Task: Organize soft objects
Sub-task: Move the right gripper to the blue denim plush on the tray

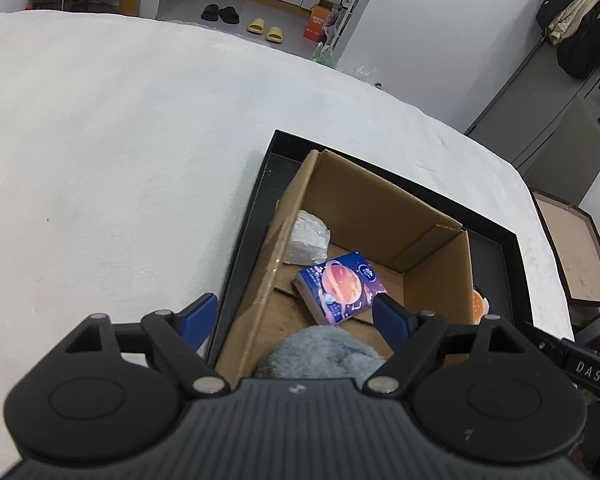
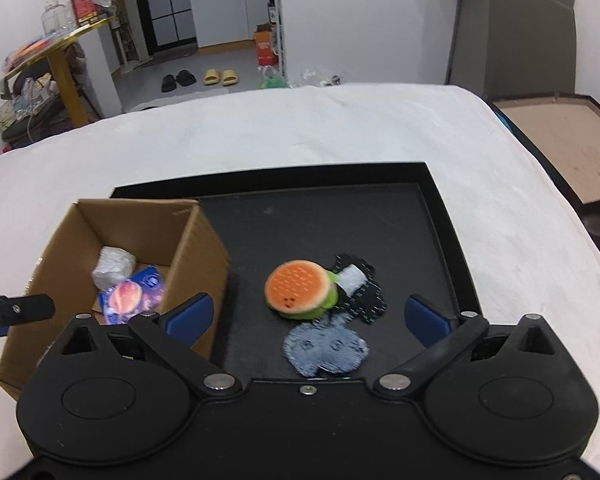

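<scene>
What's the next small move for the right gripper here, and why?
Probably lower the open right gripper onto the burger plush and close. It lies loose on the black tray, outside the cardboard box that already holds the tissue pack.

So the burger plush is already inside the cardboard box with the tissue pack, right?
Not quite. The burger plush lies on the black tray, outside the cardboard box. The tissue pack is inside the box. The right wrist view shows it.
</scene>
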A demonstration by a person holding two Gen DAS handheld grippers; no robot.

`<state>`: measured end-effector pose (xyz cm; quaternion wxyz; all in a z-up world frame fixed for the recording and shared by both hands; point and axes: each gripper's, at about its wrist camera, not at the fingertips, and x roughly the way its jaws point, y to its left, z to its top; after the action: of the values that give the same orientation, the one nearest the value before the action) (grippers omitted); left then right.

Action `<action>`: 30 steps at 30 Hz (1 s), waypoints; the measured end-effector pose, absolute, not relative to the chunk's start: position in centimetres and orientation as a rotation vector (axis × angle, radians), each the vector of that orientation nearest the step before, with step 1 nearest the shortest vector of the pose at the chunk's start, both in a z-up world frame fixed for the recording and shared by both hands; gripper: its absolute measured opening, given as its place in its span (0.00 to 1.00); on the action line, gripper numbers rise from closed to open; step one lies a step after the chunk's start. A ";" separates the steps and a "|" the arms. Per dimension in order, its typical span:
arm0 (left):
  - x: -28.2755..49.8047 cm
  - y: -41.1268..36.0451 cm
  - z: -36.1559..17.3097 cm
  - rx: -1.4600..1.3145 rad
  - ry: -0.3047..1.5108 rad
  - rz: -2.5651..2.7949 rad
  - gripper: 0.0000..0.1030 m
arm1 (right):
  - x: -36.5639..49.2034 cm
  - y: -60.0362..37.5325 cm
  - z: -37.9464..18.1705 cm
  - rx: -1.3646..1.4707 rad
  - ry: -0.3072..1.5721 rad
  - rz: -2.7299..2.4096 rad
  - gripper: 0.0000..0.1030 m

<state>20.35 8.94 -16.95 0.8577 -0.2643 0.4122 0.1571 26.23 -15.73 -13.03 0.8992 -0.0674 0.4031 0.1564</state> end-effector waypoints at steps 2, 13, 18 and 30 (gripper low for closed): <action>20.6 8.6 -17.0 -0.551 0.872 0.332 0.81 | 26.4 -16.3 -13.3 -0.133 0.842 0.320 1.00; 22.4 7.2 -17.4 -0.510 0.906 0.360 0.82 | 27.7 -19.5 -15.0 -0.109 0.887 0.300 1.00; 22.9 6.7 -17.4 -0.480 0.902 0.378 0.82 | 28.5 -20.5 -16.1 -0.101 0.908 0.292 1.00; 23.5 7.1 -17.7 -0.470 0.913 0.406 0.82 | 29.7 -19.9 -18.0 -0.133 0.910 0.321 0.90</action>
<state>23.45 7.08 -17.73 0.8514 -0.2231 0.4336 0.1931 29.71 -19.93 -18.05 0.8838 -0.0637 0.4370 0.1544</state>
